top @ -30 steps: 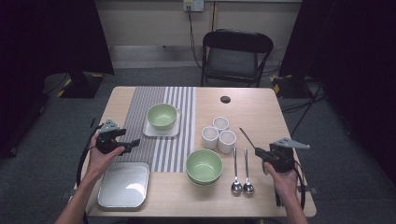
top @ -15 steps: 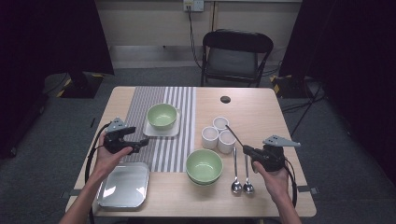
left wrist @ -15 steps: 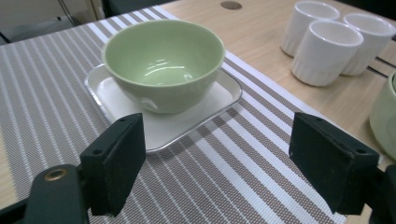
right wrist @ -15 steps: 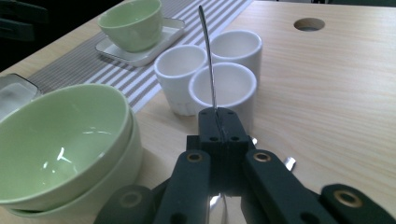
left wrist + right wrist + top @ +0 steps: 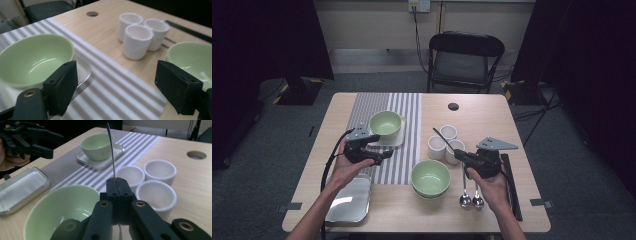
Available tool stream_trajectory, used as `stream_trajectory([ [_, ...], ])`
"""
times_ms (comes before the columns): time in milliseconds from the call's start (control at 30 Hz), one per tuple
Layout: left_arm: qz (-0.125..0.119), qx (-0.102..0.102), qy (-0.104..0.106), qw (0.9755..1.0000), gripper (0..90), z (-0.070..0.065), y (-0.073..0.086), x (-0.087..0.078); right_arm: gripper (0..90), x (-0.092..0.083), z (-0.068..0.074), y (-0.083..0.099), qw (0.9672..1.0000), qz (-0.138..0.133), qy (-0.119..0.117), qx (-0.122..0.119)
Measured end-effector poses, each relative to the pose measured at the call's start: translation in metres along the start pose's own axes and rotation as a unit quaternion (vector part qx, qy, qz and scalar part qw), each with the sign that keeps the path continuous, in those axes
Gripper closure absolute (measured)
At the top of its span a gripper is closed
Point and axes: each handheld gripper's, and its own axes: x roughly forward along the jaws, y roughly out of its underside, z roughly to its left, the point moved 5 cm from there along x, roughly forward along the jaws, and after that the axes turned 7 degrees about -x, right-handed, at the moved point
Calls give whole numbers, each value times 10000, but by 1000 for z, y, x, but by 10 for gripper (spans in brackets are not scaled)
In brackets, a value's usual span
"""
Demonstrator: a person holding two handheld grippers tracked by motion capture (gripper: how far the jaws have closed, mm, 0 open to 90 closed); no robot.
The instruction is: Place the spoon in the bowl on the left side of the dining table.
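Note:
My left gripper (image 5: 383,155) hangs open over the striped runner (image 5: 406,107), just in front of the green bowl (image 5: 385,123) that sits on a white square plate (image 5: 395,140). Nothing is between its jaws in the left gripper view (image 5: 119,85). My right gripper (image 5: 460,155) is shut on a thin metal utensil (image 5: 111,150), whose free end sticks up and away over the three white cups (image 5: 446,142). A second green bowl (image 5: 430,177) stands left of that gripper. Two spoons (image 5: 471,199) lie under the right hand.
A metal tray (image 5: 349,199) lies at the front left under the left forearm. A long black strip (image 5: 510,185) runs along the table's right edge. A dark round spot (image 5: 453,106) marks the far tabletop, and a folding chair (image 5: 464,57) stands behind the table.
Both hands have risen and moved inward: the left gripper to the right over the runner, the right gripper to the left toward the cups, still gripping the utensil.

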Motion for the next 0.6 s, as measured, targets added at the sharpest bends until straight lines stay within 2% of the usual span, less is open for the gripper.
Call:
stream_trajectory([
  [67, -93, 113, 41, 9999, 187, -8, -11, 1, 900, 3, 5, -10, 9999, -48, -48, -86],
  [100, -158, 92, 125, 9998, 187, -11, -15, 1, 900, 5, 8, -16, 9998, -81, -88, -139],
  [200, -164, 239, 264, 9992, 216, -22, -27, 6, 900, 12, 13, -26, 9997, -88, -116, -221],
  [300, -225, 269, 431, 9985, 224, -32, -34, 11, 900, 19, 19, -35, 9992, -141, -221, -303],
  [433, -295, 264, 668, 9970, 226, -43, -35, 15, 900, 25, 27, -38, 9983, -257, -411, -312],
  [500, -343, 132, 870, 9955, 227, -48, -34, 18, 900, 26, 31, -36, 9980, -294, -471, -302],
  [567, -416, 244, 727, 9962, 236, -53, -34, 19, 900, 28, 34, -32, 9978, -246, -533, -293],
  [600, -399, 184, 909, 9949, 235, -56, -36, 19, 900, 29, 36, -31, 9979, -210, -528, -309],
])
